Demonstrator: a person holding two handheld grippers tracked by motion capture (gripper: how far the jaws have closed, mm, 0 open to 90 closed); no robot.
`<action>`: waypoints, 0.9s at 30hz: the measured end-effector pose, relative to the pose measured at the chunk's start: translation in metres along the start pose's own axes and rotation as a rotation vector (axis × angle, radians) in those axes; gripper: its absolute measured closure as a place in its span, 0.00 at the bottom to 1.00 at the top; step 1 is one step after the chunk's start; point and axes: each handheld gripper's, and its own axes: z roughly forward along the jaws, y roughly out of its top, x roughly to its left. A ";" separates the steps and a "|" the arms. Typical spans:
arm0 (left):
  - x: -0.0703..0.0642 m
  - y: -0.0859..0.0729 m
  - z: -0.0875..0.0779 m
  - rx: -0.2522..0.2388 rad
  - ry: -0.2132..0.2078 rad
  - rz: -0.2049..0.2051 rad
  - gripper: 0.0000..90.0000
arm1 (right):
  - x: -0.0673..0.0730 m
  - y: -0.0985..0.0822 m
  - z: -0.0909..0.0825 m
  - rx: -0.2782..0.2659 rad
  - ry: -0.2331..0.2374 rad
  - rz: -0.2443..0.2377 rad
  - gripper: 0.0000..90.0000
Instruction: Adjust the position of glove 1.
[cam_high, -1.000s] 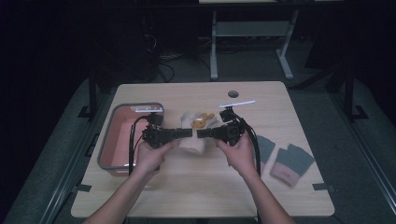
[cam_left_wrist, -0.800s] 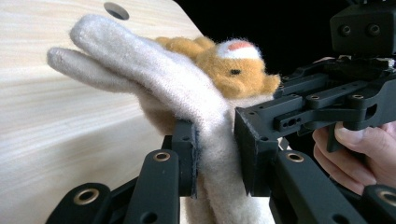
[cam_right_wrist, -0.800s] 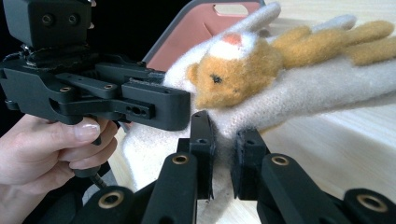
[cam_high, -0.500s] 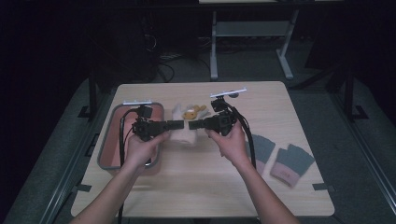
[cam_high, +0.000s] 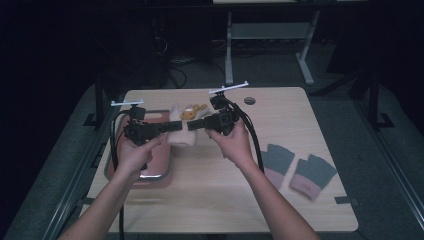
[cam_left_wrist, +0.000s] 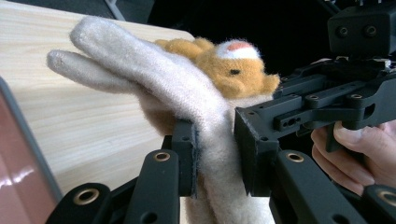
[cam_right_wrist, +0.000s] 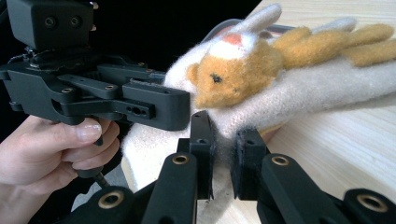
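Cream glove (cam_high: 181, 134) clamped between left gripper (cam_high: 167, 128) and right gripper (cam_high: 196, 126)

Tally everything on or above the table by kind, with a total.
Cream glove with a bear face, held by both grippers: 1
Grey and pink gloves: 2
Metal tray: 1
Grippers, left and right: 2
Total: 6
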 end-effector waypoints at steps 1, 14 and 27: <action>0.001 0.001 -0.003 -0.003 0.001 0.002 0.78 | 0.001 0.002 0.002 0.000 0.003 -0.003 0.90; 0.015 0.002 -0.033 -0.040 0.028 -0.015 0.78 | 0.020 0.020 0.028 0.033 0.029 -0.042 0.90; 0.032 -0.001 -0.056 -0.060 0.052 -0.029 0.78 | 0.030 0.032 0.054 0.063 0.053 -0.061 0.90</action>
